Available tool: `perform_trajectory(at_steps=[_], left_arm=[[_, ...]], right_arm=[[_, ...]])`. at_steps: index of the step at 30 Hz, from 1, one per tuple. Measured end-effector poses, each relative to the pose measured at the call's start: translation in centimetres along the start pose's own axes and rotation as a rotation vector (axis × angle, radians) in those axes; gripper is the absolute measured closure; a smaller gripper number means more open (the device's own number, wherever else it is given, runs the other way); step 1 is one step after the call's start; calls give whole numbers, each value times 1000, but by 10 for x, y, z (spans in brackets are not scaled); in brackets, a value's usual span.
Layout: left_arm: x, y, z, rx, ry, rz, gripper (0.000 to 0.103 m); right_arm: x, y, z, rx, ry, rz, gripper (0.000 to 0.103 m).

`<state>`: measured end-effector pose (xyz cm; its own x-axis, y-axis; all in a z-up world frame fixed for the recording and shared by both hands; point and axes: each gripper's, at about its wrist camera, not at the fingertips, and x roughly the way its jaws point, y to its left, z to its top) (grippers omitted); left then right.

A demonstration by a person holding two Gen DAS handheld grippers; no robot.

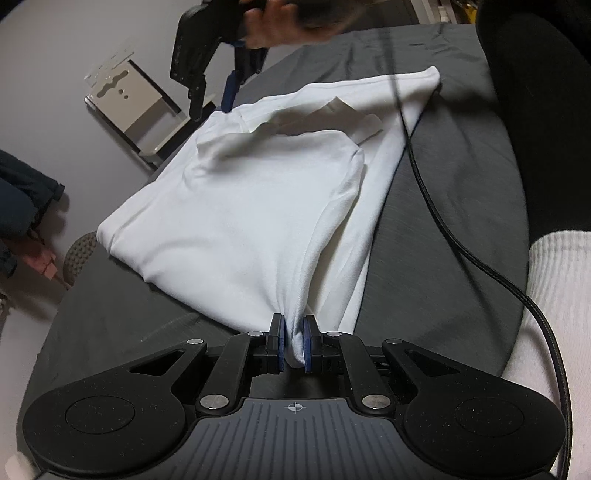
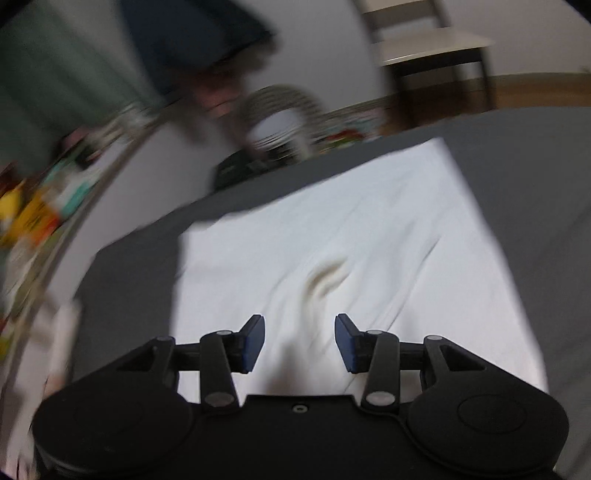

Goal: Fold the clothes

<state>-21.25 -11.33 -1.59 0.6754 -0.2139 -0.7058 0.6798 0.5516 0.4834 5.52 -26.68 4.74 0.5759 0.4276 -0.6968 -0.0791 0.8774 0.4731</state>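
Observation:
A white garment (image 1: 251, 206) lies partly folded on a dark grey cloth-covered surface (image 1: 458, 206). My left gripper (image 1: 294, 345) is shut on a bunched corner of it at the near edge, and the fabric stretches up from the pads. In the left wrist view the right gripper (image 1: 212, 98) hangs above the garment's far corner, held by a hand (image 1: 273, 26). In the blurred right wrist view the right gripper (image 2: 300, 341) is open just above the flat white garment (image 2: 332, 243), with nothing between its blue pads (image 2: 255, 341).
A black cable (image 1: 436, 206) runs across the garment and the grey cover. A person's dark trouser leg (image 1: 546, 110) and white sock (image 1: 554, 295) rest at the right. A chair (image 1: 129, 99) stands beyond the far edge. Cluttered shelves (image 2: 33, 206) appear blurred at left.

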Motion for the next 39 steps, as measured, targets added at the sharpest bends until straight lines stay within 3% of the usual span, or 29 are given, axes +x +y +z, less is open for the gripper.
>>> perform_trajectory(at_steps=[8, 10, 12, 13, 14, 15, 17, 18, 21, 25, 30, 33, 36, 39], left_arm=[[-17, 8, -2, -34, -4, -35, 94], [-26, 18, -4, -78, -15, -68, 89], [-34, 36, -7, -168, -41, -104, 86], [-37, 51, -9, -236, -57, -125, 82], [-38, 67, -13, -308, -68, -135, 69], [-39, 84, -17, -377, -76, -137, 48], [-39, 117, -25, -502, -93, -128, 20], [-38, 134, -29, -554, -103, -108, 14], [-22, 179, -34, -715, -123, -113, 14], [14, 234, -36, -936, -136, -189, 14], [79, 288, -37, -1168, -104, -234, 14], [117, 310, -36, -1273, -128, -238, 14], [148, 322, -29, -1318, -160, -205, 14], [183, 333, -19, -1327, -133, -171, 14]], right_arm=[[-19, 7, -45, -2, 22, -70, 68], [-23, 9, -56, -2, 28, -88, 56], [-32, 40, -79, -130, 11, -70, 34], [-37, 57, -92, -204, 2, -59, 32], [-42, 75, -104, -277, -8, -47, 32], [-47, 92, -116, -351, -18, -35, 32], [-42, 128, -153, -565, -16, -72, 32], [-39, 146, -173, -677, -12, -95, 32], [-26, 182, -234, -988, -54, -197, 32], [-12, 209, -274, -1173, -60, -260, 32], [3, 215, -284, -1221, -63, -355, 32], [7, 213, -292, -1242, -63, -378, 32], [8, 212, -299, -1279, -86, -395, 31], [9, 210, -305, -1317, -109, -411, 30]])
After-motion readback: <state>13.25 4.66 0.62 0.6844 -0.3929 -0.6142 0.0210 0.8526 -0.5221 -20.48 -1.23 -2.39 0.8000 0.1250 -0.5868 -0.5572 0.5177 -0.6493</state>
